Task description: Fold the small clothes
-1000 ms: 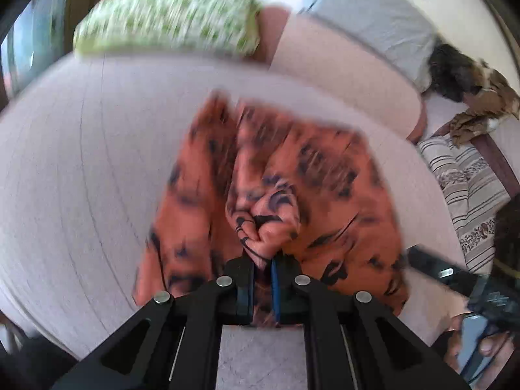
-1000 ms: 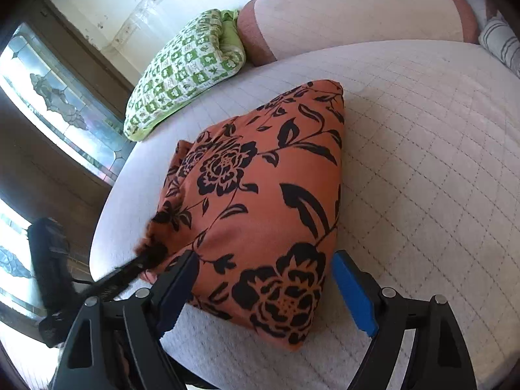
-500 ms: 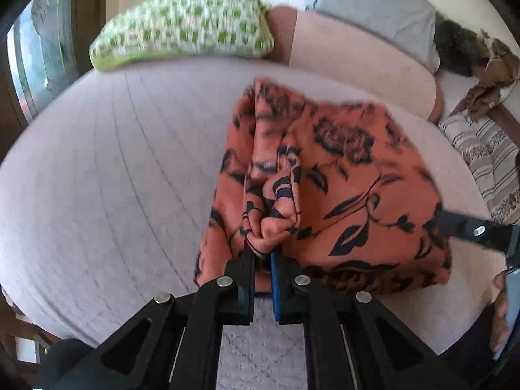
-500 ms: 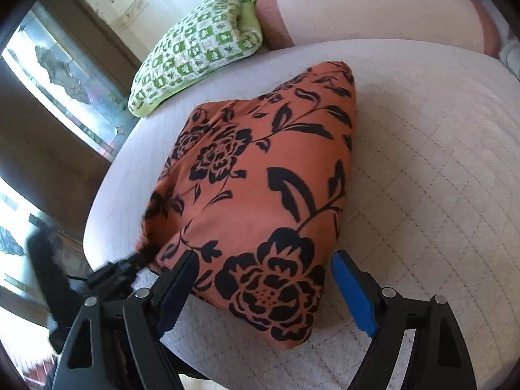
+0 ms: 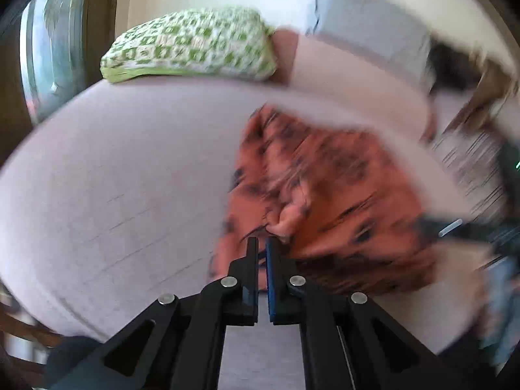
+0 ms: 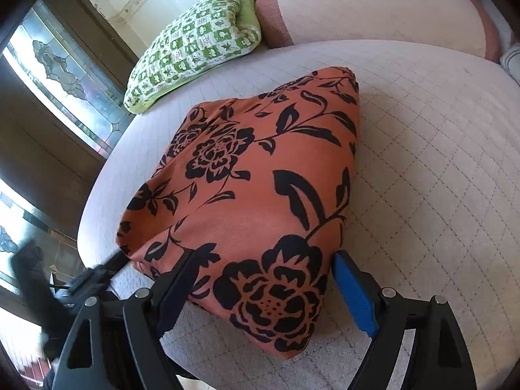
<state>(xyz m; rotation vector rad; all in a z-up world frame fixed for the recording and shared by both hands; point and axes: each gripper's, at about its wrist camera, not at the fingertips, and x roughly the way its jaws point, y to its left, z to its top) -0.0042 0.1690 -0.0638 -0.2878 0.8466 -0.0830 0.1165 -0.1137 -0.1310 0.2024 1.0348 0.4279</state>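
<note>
The soft, light orange floral garment (image 6: 260, 195) is straddled by the wide right hand-held gripper (image 6: 260, 289); the left hand-held gripper (image 5: 262, 253), nearly shut, appears empty beside the garment's bunched corner, the suggested hold.

Your left wrist camera is looking down along its fingers from the bed's (image 5: 123, 178) near edge, blurred, facing the far green pillow (image 5: 191, 45). Your right wrist camera is sitting close over the orange cloth (image 6: 260, 175), also facing the far pillows. Both views are sharing the cloth (image 5: 325, 188), the green pillow (image 6: 195, 45) and the quilted bed (image 6: 422, 149).
</note>
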